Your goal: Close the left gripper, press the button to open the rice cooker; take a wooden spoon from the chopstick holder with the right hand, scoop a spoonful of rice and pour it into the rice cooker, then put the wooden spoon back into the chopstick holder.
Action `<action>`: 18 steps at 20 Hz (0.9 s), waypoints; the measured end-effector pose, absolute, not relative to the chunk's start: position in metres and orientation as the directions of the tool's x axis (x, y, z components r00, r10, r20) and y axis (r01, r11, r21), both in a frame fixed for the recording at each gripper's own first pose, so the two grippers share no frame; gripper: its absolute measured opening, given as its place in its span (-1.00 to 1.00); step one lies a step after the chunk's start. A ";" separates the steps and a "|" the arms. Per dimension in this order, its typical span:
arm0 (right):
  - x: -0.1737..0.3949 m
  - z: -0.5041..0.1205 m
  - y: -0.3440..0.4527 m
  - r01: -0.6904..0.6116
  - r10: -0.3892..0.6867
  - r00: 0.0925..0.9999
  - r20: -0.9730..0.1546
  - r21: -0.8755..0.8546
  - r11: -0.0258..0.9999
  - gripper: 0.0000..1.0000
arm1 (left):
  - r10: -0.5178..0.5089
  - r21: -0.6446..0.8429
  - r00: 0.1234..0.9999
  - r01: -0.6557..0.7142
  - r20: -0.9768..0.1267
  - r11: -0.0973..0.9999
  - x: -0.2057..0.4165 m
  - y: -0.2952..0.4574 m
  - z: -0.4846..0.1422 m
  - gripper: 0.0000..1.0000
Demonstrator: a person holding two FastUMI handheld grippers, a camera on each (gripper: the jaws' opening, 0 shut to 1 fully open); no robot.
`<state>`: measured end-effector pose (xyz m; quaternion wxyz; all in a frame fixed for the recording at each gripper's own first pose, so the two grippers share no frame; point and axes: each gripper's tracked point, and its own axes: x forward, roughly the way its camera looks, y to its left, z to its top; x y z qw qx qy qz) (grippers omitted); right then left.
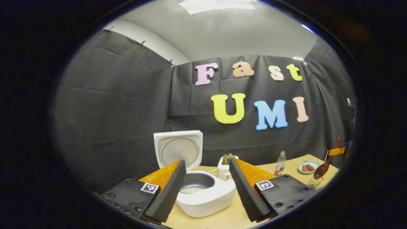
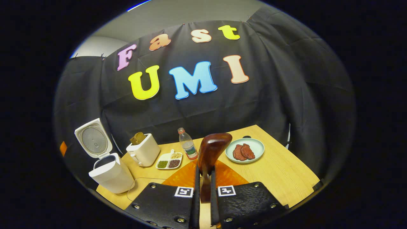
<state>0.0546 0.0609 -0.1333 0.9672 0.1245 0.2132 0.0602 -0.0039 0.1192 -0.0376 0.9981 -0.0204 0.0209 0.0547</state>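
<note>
Your left gripper view, left to right:

- Rice cooker (image 1: 203,194): white, glossy, rounded body, lower centre of the frame. Its square lid (image 1: 178,152) stands upright behind it, with a round ribbed metal plate on the inside. The grey inner pot is exposed, with a pale layer at the bottom.
- Left gripper (image 1: 206,171): released, the two ridged wedge-shaped fingers spread wide. The cooker sits between them, just beyond the tips.
- Toaster (image 1: 226,167): white, boxy, behind the cooker, with brown slices in its slots.
- Bottle (image 1: 280,164): clear plastic, right of the toaster.
- Plate (image 1: 308,167): pale and round, with dark reddish pieces on it.
- Wooden spoon (image 1: 322,168): dark and polished, at the far right edge, bowl downward over a small wire chopstick holder (image 1: 313,182). You cannot tell whether it touches.
- Table (image 1: 229,216): light wood grain.

Your right gripper view, left to right:

- Rice cooker (image 2: 109,173) at lower left, lid (image 2: 93,137) up.
- Toaster (image 2: 143,149), then a white divided dish (image 2: 169,160) of green, tan and dark grains.
- Bottle (image 2: 188,144), upper centre of the table.
- Right gripper (image 2: 204,186): clenched on the wooden spoon (image 2: 210,152). Both fingers press the handle, and the glossy bowl rises upright straight ahead of the tips.
- Plate (image 2: 244,150), just right of the spoon's bowl.
- Table (image 2: 279,171), at right.
</note>
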 end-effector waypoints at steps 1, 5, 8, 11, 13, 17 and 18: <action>0.055 -0.131 0.070 -0.074 0.181 0.902 -0.392 0.271 0.960 -0.72 | 0.111 -0.039 0.993 -0.112 -0.044 0.993 -0.004 0.125 -0.040 0.90; 0.053 -0.128 0.106 -0.111 0.227 0.897 -0.378 0.305 0.946 -0.72 | 0.114 -0.033 0.992 -0.116 -0.053 0.993 -0.002 0.147 -0.046 0.90; 0.050 -0.134 0.132 -0.134 0.255 0.888 -0.384 0.314 0.940 -0.72 | 0.116 -0.026 0.991 -0.118 -0.058 0.993 -0.002 0.161 -0.053 0.90; 0.046 -0.142 0.156 -0.163 0.288 0.876 -0.388 0.323 0.932 -0.72 | 0.120 -0.018 0.991 -0.121 -0.064 0.992 -0.003 0.176 -0.058 0.89; 0.044 -0.149 0.171 -0.183 0.309 0.866 -0.393 0.326 0.927 -0.72 | 0.124 -0.014 0.990 -0.125 -0.068 0.992 -0.003 0.186 -0.062 0.90; 0.040 -0.169 0.199 -0.209 0.330 0.851 -0.409 0.314 0.926 -0.72 | 0.136 -0.011 0.987 -0.137 -0.082 0.991 -0.008 0.205 -0.071 0.90; 0.040 -0.174 0.206 -0.216 0.336 0.848 -0.411 0.310 0.926 -0.72 | 0.142 -0.007 0.986 -0.143 -0.088 0.990 -0.010 0.211 -0.072 0.90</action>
